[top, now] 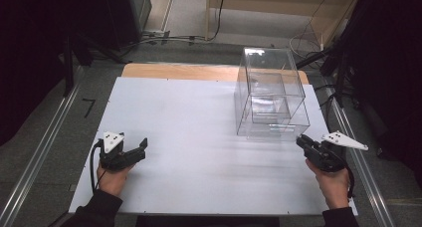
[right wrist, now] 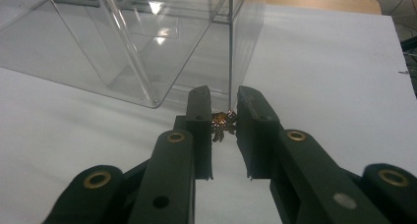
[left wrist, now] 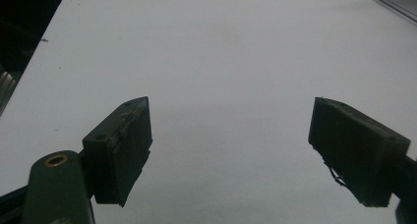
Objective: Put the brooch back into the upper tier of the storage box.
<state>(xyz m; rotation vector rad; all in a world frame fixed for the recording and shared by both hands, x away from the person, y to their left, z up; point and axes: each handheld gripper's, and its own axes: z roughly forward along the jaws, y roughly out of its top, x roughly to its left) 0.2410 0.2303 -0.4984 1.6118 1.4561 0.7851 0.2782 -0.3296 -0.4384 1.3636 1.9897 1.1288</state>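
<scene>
Right hand-held gripper point(right wrist: 224, 123) pinches a small golden ornament point(right wrist: 221, 125) — perhaps jewellery

Both grippers are black, with blocky rectangular pads, brass-ringed pivot holes along the jaw arms and small screws. The left gripper point(top: 143, 146) carries a pale three-cornered plate and trails a black cable; the right gripper point(top: 300, 140) bears the same. The person's sleeves are dark.
</scene>
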